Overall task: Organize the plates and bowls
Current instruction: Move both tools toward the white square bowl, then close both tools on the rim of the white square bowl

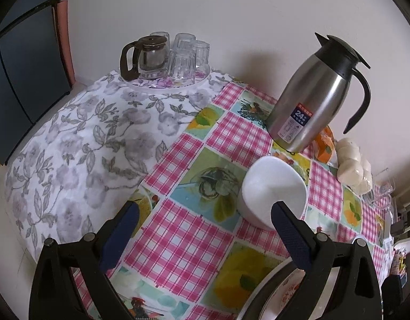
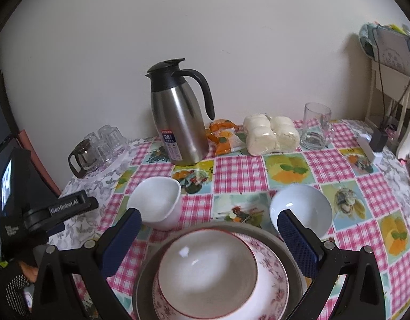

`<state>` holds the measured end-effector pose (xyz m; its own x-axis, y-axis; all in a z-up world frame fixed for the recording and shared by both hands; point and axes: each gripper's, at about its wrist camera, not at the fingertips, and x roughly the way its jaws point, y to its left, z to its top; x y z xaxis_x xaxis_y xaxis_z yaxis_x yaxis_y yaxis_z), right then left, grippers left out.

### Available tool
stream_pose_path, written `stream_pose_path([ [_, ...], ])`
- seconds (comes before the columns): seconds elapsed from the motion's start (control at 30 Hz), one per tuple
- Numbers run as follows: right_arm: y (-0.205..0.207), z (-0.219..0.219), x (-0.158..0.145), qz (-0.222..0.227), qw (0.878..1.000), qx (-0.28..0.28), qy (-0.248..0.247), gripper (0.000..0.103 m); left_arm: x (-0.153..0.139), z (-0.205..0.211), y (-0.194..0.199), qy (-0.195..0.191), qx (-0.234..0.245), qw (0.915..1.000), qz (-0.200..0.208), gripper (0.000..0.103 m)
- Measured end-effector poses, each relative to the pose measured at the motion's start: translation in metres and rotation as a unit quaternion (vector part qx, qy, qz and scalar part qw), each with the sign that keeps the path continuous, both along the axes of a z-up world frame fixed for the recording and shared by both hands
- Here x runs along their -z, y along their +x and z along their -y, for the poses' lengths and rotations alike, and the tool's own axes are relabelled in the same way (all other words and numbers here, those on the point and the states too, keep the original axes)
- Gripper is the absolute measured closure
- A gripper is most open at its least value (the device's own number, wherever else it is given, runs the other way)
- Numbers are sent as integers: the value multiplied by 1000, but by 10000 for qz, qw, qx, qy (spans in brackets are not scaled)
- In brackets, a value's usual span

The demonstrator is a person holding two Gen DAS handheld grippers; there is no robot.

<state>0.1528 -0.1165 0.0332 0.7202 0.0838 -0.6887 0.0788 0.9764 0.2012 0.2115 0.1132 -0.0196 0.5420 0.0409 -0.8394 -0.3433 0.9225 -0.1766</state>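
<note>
In the right wrist view a white bowl (image 2: 207, 266) sits inside a floral-rimmed plate (image 2: 274, 274), which sits on a grey plate (image 2: 260, 232). A white squarish bowl (image 2: 158, 200) stands to the left and a pale blue bowl (image 2: 303, 208) to the right. My right gripper (image 2: 208, 224) is open and empty, hovering above the stack. My left gripper (image 1: 205, 213) is open and empty over the tablecloth; the white squarish bowl (image 1: 271, 189) sits by its right finger. The floral plate's edge (image 1: 287, 290) shows at the lower right.
A steel thermos jug (image 2: 178, 122) stands at the back by the wall. A tray with a glass teapot (image 1: 149, 56) and upturned glasses sits at the far left corner. Wrapped buns (image 2: 271, 133), an orange packet (image 2: 223, 136) and a glass mug (image 2: 315, 126) lie behind.
</note>
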Motion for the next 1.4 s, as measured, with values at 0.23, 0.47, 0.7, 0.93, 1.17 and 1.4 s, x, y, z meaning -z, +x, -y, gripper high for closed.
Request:
stream_pose_path([
  [0.23,31,-13,-9,-392,9987,190,-280,0,8,-6,11,-15,-39,10000,-85,4],
  [0.47,58,-29,-16,-490,9981,-37,-372,0,16,-14,22,-192,-128,9997,53,3],
  [0.7,82,-39,2,-1036,9939,-219,-298,0,17,-15,29,-370,-103,9982,450,3],
  [0.93,97,-43,26,-1393,9893,-284,-340,0,39,-22,45,-661,-12,9978,68,3],
  [1.17,117,-49,50,-1780,9824,-316,-469,4,60,-20,52,-902,39,9956,-259,3],
  [1.4,123,-63,75,-2127,9752,-390,-465,27,78,-8,60,-1241,153,9912,-445,19],
])
